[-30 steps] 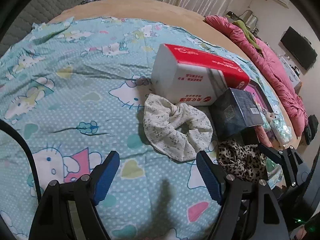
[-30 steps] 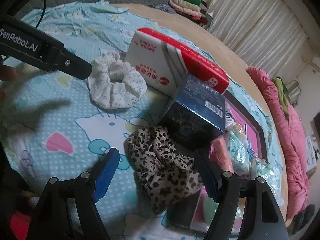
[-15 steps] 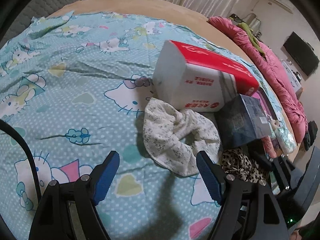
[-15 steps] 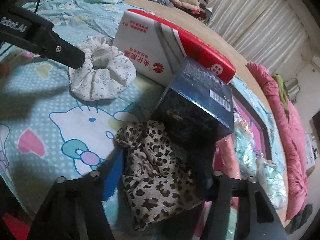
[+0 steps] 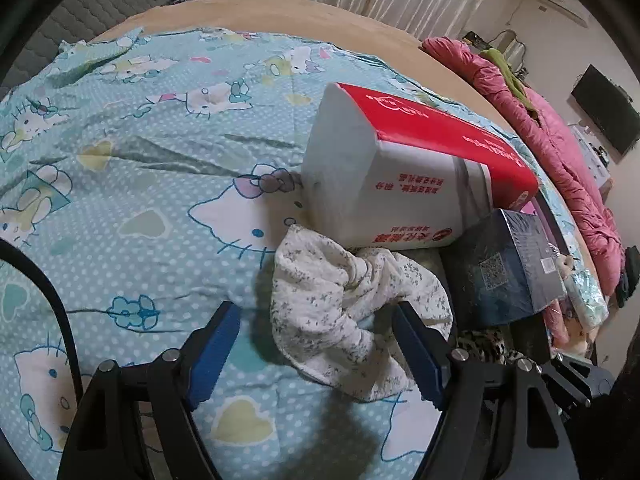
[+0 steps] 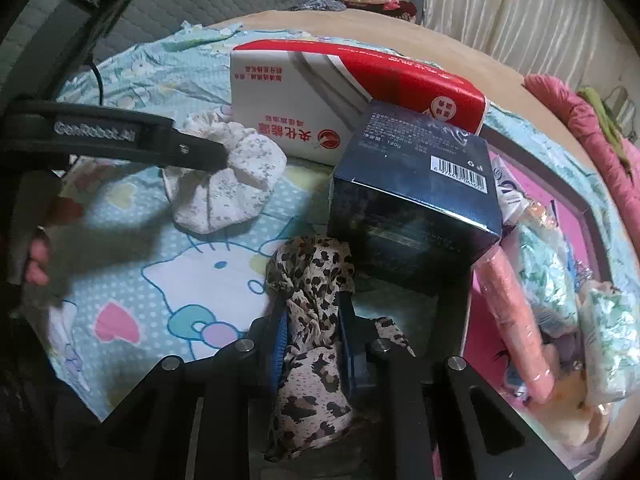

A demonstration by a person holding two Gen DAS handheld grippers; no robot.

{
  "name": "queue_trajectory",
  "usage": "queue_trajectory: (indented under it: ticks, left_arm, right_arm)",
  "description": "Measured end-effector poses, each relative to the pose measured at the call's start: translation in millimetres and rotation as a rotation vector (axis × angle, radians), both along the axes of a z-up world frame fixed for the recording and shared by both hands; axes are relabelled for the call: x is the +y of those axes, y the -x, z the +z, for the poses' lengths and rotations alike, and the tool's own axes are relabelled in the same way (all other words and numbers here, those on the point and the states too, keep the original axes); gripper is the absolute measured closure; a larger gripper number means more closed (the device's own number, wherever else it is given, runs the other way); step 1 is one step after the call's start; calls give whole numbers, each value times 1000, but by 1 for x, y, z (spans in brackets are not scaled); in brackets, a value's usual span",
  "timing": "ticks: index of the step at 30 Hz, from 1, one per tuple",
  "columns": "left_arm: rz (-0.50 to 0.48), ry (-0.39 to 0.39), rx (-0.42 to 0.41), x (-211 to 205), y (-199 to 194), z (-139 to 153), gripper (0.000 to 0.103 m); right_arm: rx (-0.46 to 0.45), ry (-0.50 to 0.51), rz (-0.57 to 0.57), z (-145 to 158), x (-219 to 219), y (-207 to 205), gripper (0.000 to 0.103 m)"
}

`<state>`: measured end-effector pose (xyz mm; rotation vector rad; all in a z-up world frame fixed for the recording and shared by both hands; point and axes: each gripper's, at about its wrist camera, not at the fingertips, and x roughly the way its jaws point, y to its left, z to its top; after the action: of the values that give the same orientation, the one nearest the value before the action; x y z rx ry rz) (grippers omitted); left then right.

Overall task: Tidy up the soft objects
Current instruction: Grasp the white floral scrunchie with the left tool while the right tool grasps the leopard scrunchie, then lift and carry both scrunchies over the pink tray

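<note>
Between the blue pads of the right gripper [image 6: 312,336], a leopard-print fabric scrunchie [image 6: 310,320] is pinched tight; the jaws have just closed on it. Directly beyond the gripper stands a dark blue glossy cardboard box [image 6: 412,204], and past that a red-and-white paper tissue pack [image 6: 320,100].

The left gripper [image 5: 316,354] has its jaws apart, having just narrowed slightly, around a white floral-print fabric scrunchie [image 5: 344,312]. The right-hand pad sits in the scrunchie's folds; the left-hand pad stands clear of it. The scrunchie touches the tissue pack ahead. Everything lies on a light blue polka-dot bedsheet with cartoon cats [image 5: 160,168].
</note>
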<state>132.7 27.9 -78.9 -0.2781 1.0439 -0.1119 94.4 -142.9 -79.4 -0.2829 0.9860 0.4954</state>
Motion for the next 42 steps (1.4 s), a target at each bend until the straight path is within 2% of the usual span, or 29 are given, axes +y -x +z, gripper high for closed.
queue_trajectory:
  ticks: [4, 7, 9, 12, 15, 20, 27, 42]
  left_arm:
    - [2, 18, -4, -1, -1, -1, 38]
    - [-17, -29, 1, -7, 0, -5, 46]
    - [-29, -58, -5, -10, 1, -4, 65]
    - [-43, -58, -3, -10, 4, -5, 80]
    - [-60, -38, -8, -9, 6, -5, 89]
    - [-65, -14, -26, -7, 14, 1, 91]
    - [-84, -43, -73, -10, 32, 20, 91]
    - [-33, -120, -104, -12, 65, 67, 91]
  right_arm:
    - [41, -96, -4, 3, -5, -4, 81]
    - [45, -122, 1, 6, -8, -6, 81]
    - [53, -147, 1, 6, -9, -8, 81]
    - [63, -164, 1, 6, -10, -8, 81]
    - [59, -165, 1, 6, -6, 0, 81]
    - [46, -189, 1, 10, -3, 12, 81]
    - [6, -228, 15, 23, -7, 25, 81]
    - [-78, -351, -9, 59, -27, 39, 81]
